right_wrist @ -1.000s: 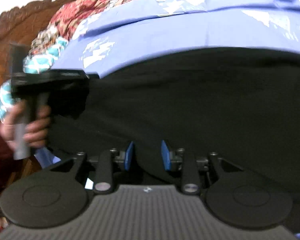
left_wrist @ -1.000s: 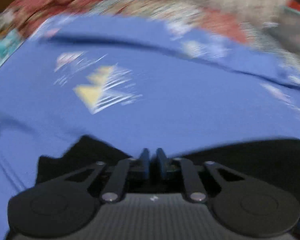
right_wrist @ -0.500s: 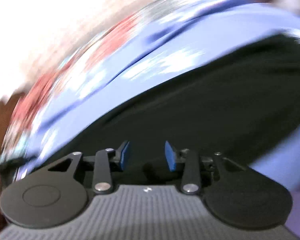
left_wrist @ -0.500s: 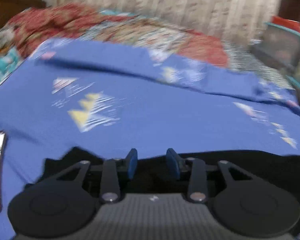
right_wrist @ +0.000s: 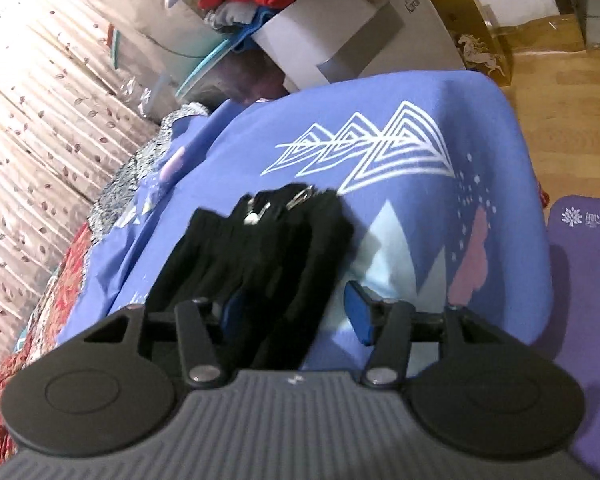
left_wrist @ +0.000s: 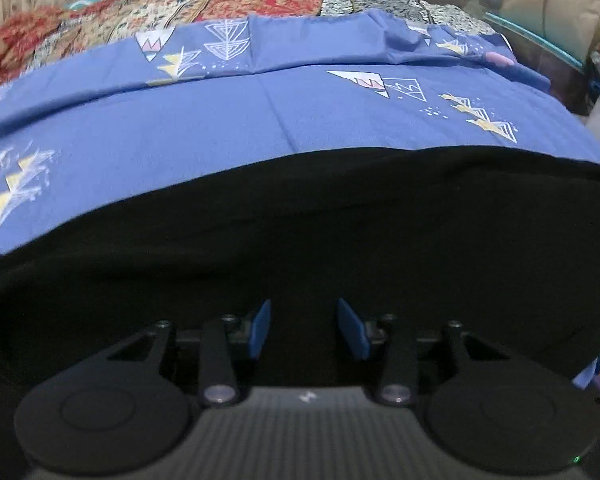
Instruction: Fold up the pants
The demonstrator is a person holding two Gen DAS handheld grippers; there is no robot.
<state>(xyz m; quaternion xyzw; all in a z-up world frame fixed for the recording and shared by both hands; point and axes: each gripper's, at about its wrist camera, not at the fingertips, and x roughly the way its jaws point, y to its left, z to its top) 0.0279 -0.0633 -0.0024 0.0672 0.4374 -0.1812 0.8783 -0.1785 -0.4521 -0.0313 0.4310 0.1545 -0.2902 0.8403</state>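
Black pants (left_wrist: pixel 300 232) lie beneath both opening fingers (left_wrist: pixel 260 330).

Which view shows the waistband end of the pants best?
The right wrist view: the pants run away from the camera, and the far end with its metal clasp lies in plain sight on the blue sheet. The left wrist view shows only a broad black stretch of cloth, no clasp.

Both wrist views look down closely over black pants (left_wrist: pixel 300 232).
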